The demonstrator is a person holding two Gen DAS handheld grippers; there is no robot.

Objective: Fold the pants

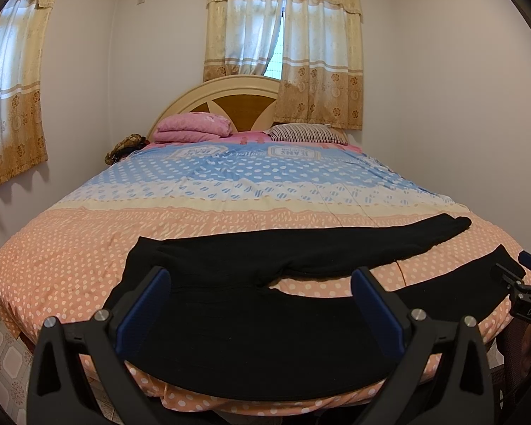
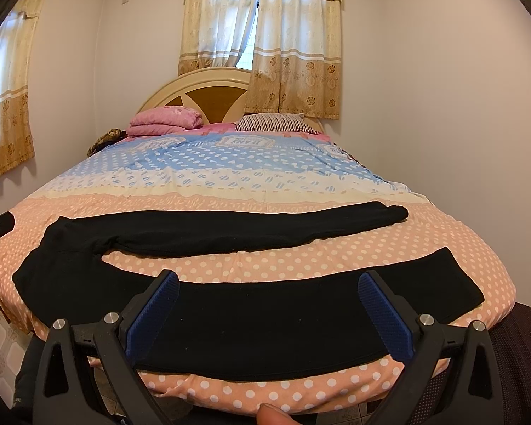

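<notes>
Item, nearest: left gripper [image 1: 260, 299], jaws spread wide, holding nothing, poised over the waist end of the black pants [image 1: 251, 322].
Item: right gripper [image 2: 267, 301], likewise wide and unladen, over the near leg.
Item: pants, laid flat across the foot of the bed [image 2: 301, 265], legs parted, far leg [image 2: 265, 228] wrinkled.
Risk: thin dark fabric may be pinched together with the dotted bedspread [image 1: 88, 237]; the near leg overhangs the edge and could slide off.
</notes>
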